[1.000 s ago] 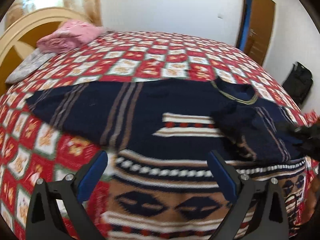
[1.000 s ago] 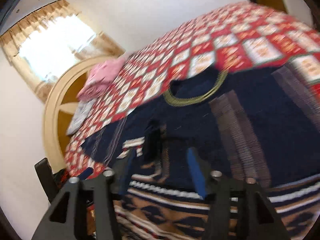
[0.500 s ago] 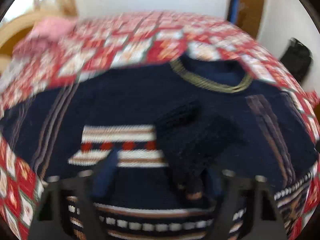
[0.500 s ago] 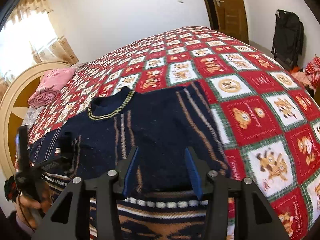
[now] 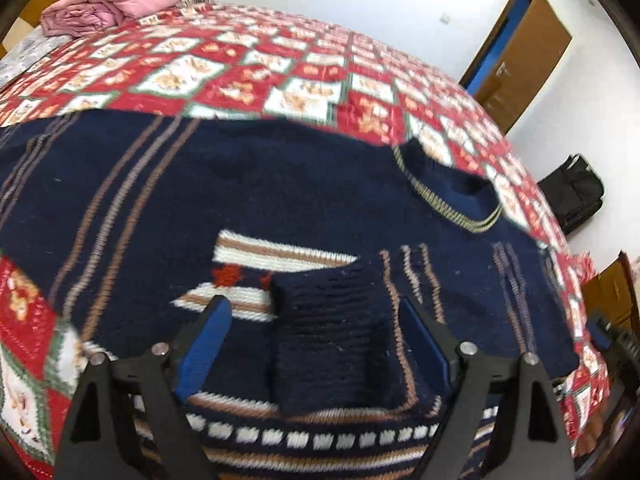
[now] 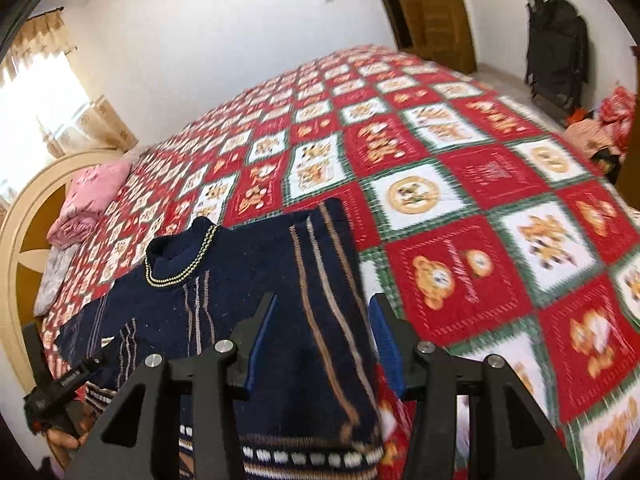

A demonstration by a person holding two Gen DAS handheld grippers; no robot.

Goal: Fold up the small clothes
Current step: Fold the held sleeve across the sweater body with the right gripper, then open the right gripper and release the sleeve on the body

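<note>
Sweater [image 5: 280,184] is spread out flat on the bed, on top of the red-and-white checkered blanket [image 6: 480,208], navy knit with tan stripes and a patterned band along the hem. One sleeve [image 5: 332,320] is folded in across the chest, its ribbed cuff lying right between the left gripper [image 5: 316,312] fingers, but the blue pads aren't touching it: those jaws stand wide and are opening. Collar [image 5: 448,196] with the gold trim sits further up toward the far side. Over on the right gripper [image 6: 320,316], the jaws are about half spread with the sweater's side edge running between them; the cloth looks a bit lifted there, but honestly I can't tell if the pads are really pinching it. A pink folded bundle [image 6: 92,200] sits up by the headboard [image 6: 24,236], well apart from everything. Black bag [image 6: 556,48] is leaning on the wall by the door [image 5: 520,52].
</note>
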